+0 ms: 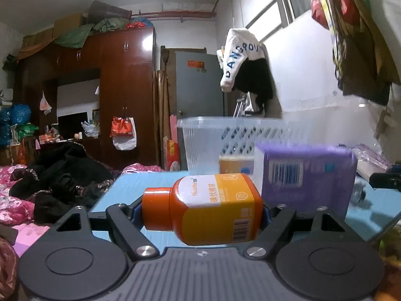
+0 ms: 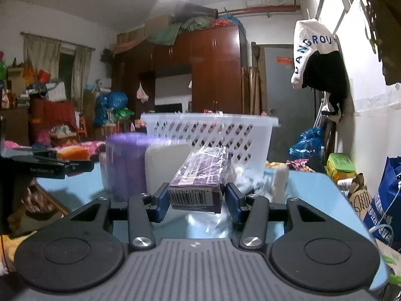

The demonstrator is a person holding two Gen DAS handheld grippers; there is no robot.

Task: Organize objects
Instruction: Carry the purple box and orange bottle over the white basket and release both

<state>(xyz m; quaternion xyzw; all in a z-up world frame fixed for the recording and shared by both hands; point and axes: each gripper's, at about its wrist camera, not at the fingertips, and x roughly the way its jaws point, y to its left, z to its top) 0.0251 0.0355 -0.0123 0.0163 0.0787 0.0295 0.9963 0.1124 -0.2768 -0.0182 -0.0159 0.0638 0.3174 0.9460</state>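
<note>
My left gripper (image 1: 201,212) is shut on an orange bottle (image 1: 208,208) with an orange cap, held sideways above the light blue table (image 1: 140,183). Behind it stand a purple pack (image 1: 305,175), an orange box (image 1: 236,166) and a clear plastic tub (image 1: 200,143). My right gripper (image 2: 195,200) has its jaws either side of a dark purple cellophane-wrapped box (image 2: 200,180), a small gap at the right pad; the grip is unclear. A white lattice basket (image 2: 213,133) stands at the table's far side. The purple pack (image 2: 125,163) stands left of the box.
The left gripper's body (image 2: 45,165) shows at the left of the right wrist view. A white pack (image 2: 168,163) stands beside the purple one. Crumpled clear plastic (image 2: 265,178) lies right of the box. A blue bag (image 2: 386,200) and clutter flank the table's right edge. A bed with clothes (image 1: 50,183) lies left.
</note>
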